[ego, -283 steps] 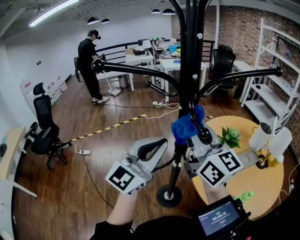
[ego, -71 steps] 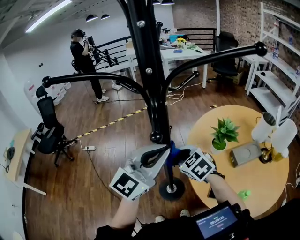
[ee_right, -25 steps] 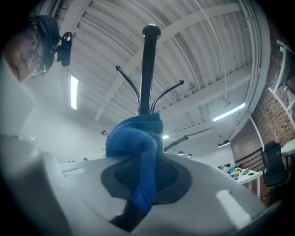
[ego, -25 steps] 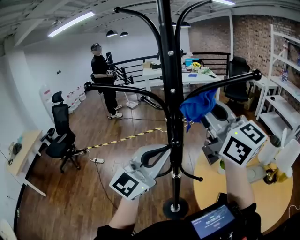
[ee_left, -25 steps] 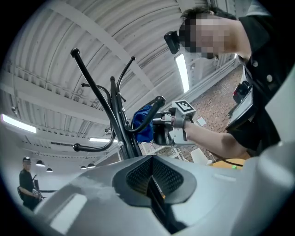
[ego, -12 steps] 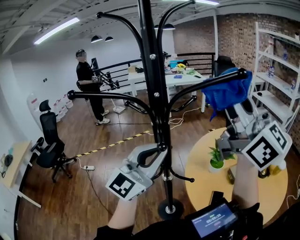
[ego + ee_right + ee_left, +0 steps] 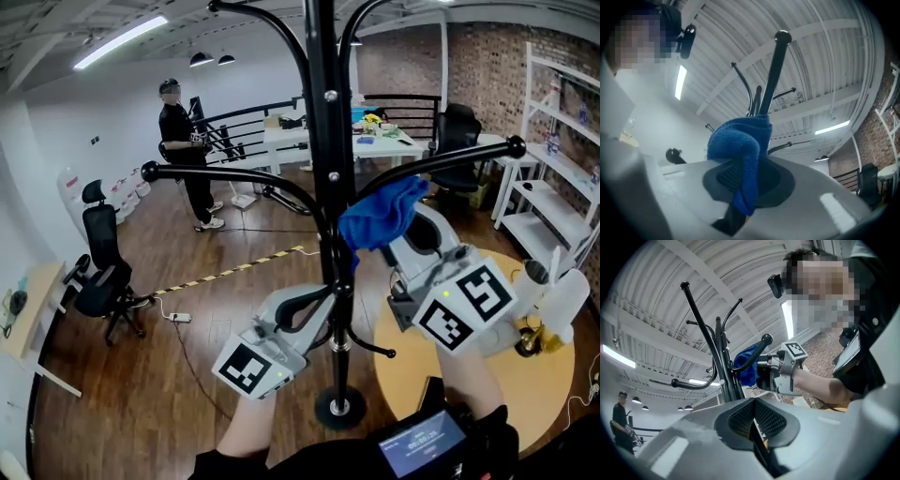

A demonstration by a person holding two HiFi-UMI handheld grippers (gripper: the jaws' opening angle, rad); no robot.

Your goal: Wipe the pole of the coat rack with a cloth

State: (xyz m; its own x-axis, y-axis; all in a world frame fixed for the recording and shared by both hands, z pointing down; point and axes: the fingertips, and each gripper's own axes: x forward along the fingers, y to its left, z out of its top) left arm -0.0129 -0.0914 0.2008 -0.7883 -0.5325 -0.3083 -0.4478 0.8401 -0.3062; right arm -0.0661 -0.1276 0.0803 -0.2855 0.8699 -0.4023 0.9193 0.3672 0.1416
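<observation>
Nothing legible anywhere here. The left marker cube (image 7: pixel 247 367) shows only a black-and-white square pattern, no letters, and the right marker cube (image 7: pixel 466 308) is the same story. Down at the bottom edge of the head view a small screen (image 7: pixel 419 448) glows with a pale line of characters, too small to read.

I'm watching the brown wooden plank floor (image 7: pixel 187 375) carrying the coat rack's round black base (image 7: pixel 338 409), a black wheeled office chair (image 7: pixel 101 272), a white power strip (image 7: pixel 175 317), and a round yellow table (image 7: pixel 548 394) just beside that base.
</observation>
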